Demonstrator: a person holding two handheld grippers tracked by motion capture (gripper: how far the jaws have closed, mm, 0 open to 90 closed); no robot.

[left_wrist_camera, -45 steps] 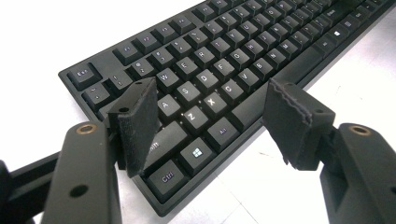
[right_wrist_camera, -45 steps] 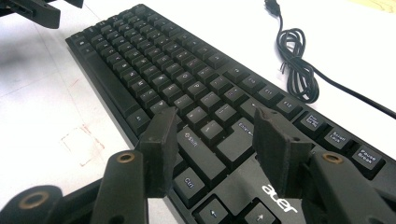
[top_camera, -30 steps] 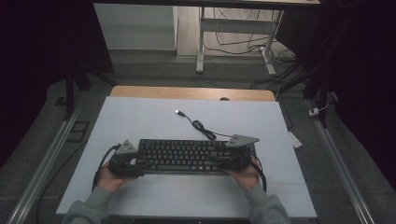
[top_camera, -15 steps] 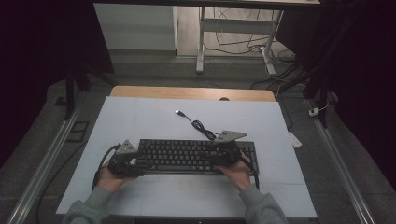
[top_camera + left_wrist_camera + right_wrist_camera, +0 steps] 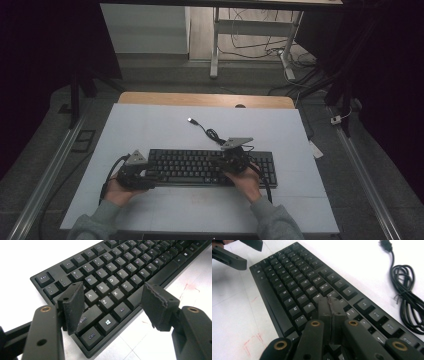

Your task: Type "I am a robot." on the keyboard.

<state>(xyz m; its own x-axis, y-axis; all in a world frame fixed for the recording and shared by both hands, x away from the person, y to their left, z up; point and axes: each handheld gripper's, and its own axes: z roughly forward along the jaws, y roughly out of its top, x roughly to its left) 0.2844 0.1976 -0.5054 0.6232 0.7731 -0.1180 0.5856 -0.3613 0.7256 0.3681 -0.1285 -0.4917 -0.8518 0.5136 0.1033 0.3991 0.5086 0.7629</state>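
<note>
With right gripper (image 5: pixel 329 305) jaws pressed together over the black plastic keyboard (image 5: pixel 210 166), wrong keys may be struck; left gripper (image 5: pixel 117 306) jaws are spread at its corner.

Table: white top (image 5: pixel 150 125), wood strip at far edge (image 5: pixel 200 99) | Floor: grey carpet (image 5: pixel 45 150), metal rails (image 5: pixel 50 170) along both sides | Far side: white desk legs (image 5: pixel 215 45), loose cables (image 5: pixel 250 47) on pale floor | Light: room dark, edges black
</note>
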